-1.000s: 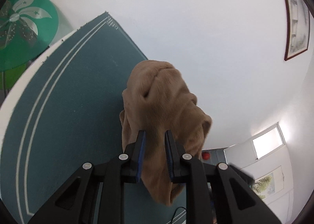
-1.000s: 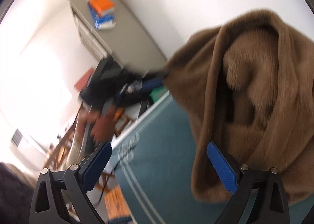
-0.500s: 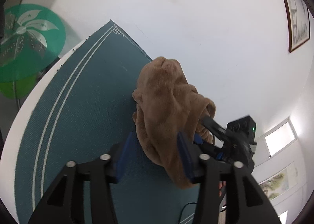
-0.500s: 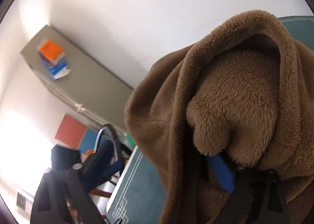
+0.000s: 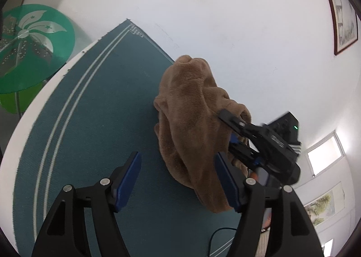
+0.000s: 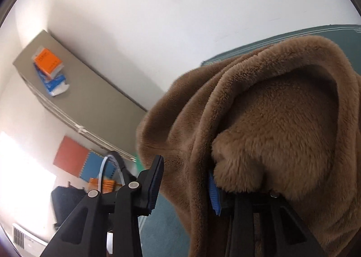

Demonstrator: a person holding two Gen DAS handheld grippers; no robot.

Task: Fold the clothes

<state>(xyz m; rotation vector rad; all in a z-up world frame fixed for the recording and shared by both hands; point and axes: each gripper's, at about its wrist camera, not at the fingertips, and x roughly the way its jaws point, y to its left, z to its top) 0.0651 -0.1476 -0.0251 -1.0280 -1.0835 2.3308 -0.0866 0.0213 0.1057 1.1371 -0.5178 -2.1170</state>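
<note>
A brown fleece garment (image 5: 191, 108) hangs bunched above the teal mat (image 5: 90, 133). My left gripper (image 5: 178, 160) is open and its jaws are still widening. The garment's lower edge hangs between them and brushes only the right pad (image 5: 225, 180). My right gripper (image 5: 227, 128) comes in from the right and bites into the garment's side. In the right wrist view a thick fold of the garment (image 6: 282, 121) fills the right gripper (image 6: 183, 169), whose jaws are closing on it. More fleece drapes over its right finger and hides most of it.
The mat lies on a white table (image 5: 33, 103) against a white wall. A green round sign (image 5: 29, 47) stands at the left, and a dark cable (image 5: 216, 236) lies near the front. A grey cabinet (image 6: 90, 97) carries an orange box (image 6: 47, 62).
My left jaws have let go of the garment and spread wide. My right gripper swung in from the side, and its jaws have narrowed around a fold of the fleece.
</note>
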